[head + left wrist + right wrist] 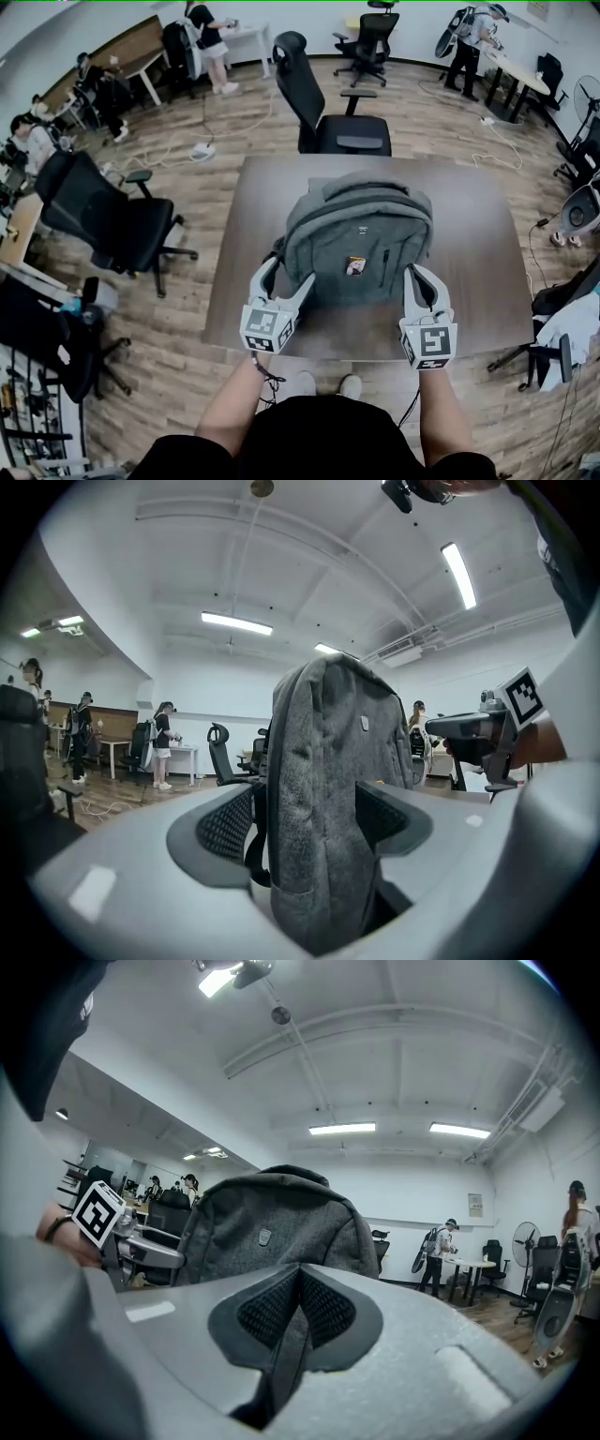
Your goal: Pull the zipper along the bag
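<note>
Inspected on my own person: I wear a black top [319, 441] and white shoes [305, 382], and a dark cord [265, 368] circles my left wrist. My left claw [288, 277] and right claw [416, 275] each have pale grey moulded shells, black dimpled pads [220, 822] and a cube [267, 330] bearing black-and-white square markers.
</note>
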Motion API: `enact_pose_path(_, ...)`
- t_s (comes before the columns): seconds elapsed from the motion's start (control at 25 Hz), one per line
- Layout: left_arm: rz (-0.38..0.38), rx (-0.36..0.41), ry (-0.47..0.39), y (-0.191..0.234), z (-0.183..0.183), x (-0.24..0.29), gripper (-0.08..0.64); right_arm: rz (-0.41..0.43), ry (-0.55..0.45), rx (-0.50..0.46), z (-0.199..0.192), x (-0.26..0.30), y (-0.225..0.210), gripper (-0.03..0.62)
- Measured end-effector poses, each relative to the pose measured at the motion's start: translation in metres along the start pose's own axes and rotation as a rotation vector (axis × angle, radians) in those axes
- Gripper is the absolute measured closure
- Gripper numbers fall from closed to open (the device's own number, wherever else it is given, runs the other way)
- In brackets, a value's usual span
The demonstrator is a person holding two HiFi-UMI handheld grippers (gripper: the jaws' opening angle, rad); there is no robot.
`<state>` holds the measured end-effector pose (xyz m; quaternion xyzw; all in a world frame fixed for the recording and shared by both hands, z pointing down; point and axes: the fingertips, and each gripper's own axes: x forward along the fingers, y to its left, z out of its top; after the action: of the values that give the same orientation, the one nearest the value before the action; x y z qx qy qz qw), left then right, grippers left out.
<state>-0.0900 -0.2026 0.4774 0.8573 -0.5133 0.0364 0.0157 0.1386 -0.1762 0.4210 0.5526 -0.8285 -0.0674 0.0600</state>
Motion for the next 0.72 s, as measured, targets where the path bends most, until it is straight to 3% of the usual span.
enact_pose_path(0.36, 0.031, -0.11, 0.04, -0.003, -0.021, -0.031, 0.205, 0.002, -0.011, 0.034, 0.003, 0.0, 0.006, 0.589)
enact_pose_path(0.72, 0.058, -0.131, 0.135, -0.007, -0.056, -0.057, 0.256, 0.018, -0.003, 0.028, 0.0, 0.002, 0.015, 0.589)
